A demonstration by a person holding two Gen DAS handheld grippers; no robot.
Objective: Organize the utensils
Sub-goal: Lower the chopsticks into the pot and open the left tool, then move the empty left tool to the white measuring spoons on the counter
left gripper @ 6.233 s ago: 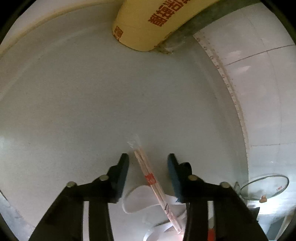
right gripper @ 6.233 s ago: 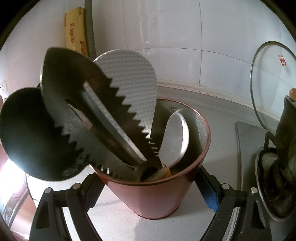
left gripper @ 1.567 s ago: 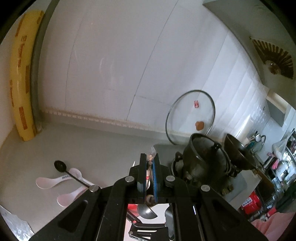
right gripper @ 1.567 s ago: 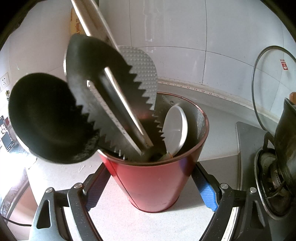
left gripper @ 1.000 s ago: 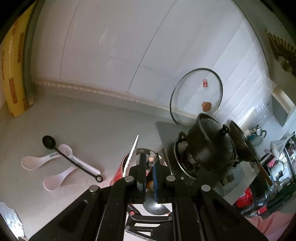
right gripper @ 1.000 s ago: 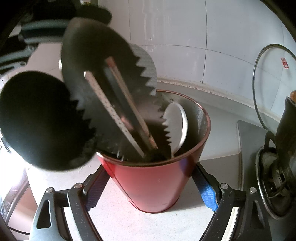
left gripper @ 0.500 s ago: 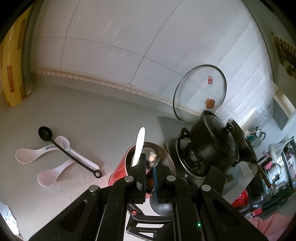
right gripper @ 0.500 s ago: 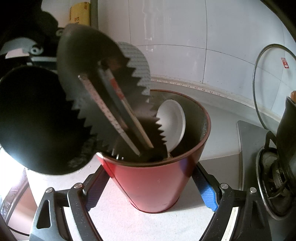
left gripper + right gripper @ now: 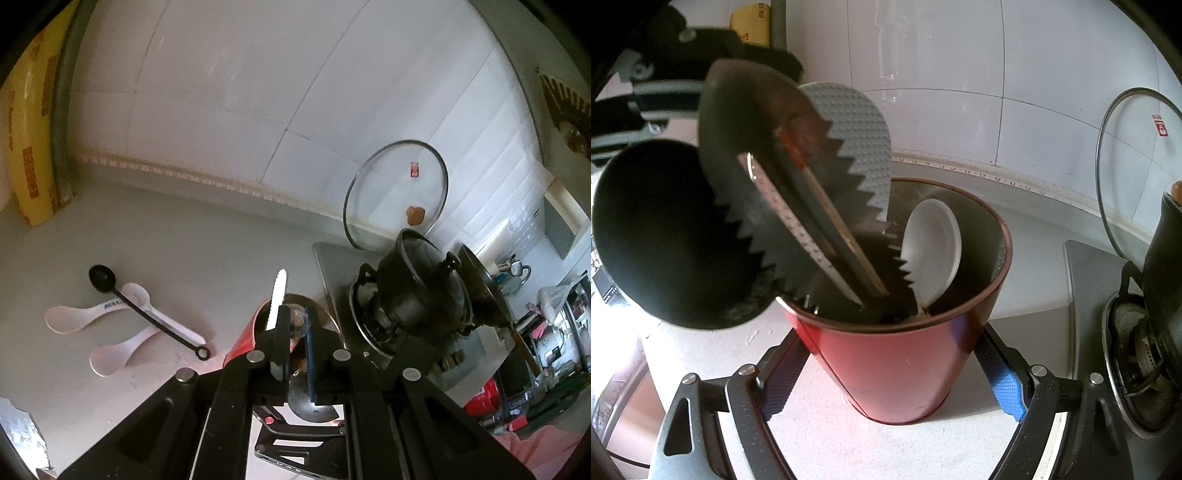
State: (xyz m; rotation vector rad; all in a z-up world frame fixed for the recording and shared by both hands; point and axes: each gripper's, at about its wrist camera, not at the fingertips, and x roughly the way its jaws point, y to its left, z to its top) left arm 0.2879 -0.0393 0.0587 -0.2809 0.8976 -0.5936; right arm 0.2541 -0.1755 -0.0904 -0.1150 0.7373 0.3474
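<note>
The tabletop (image 9: pixel 155 243) carries a red holder (image 9: pixel 897 362), gripped at its sides by the right claw (image 9: pixel 890 380). The left claw (image 9: pixel 296 345), at 6 o'clock, is pinched on chopsticks (image 9: pixel 831 214) angled into the holder. Spoons (image 9: pixel 122 321) lie at 9 o'clock.

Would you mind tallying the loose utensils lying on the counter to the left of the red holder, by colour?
White spoons: 3
Black spoon: 1
Total: 4
</note>
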